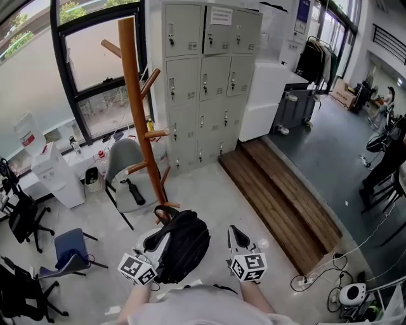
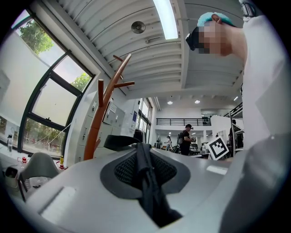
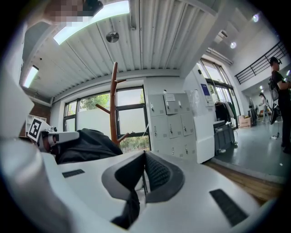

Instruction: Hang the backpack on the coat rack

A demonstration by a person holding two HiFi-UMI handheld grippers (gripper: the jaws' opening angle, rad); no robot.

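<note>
No writing could be read. The paper notice (image 1: 221, 15) on the lockers (image 1: 209, 82), well ahead of the left gripper (image 1: 154, 241) and right gripper (image 1: 234, 231), was too small.

Near side of rack: bare floor (image 1: 203, 197) is seen between the backpack (image 1: 184, 244) and the foot of the coat rack (image 1: 135, 108), so that's the easy way in.
Left of rack: kinda blocked, a grey chair (image 1: 124, 162) is parked just beside the pole.
Behind and right of rack: lockers (image 1: 209, 76) are stood near, only a narrow gap is left.
Pegs: the top peg (image 1: 111, 47) and the middle peg (image 1: 157, 133) are seen free.
Far right: open floor is cut off by a wooden step (image 1: 279, 197).
</note>
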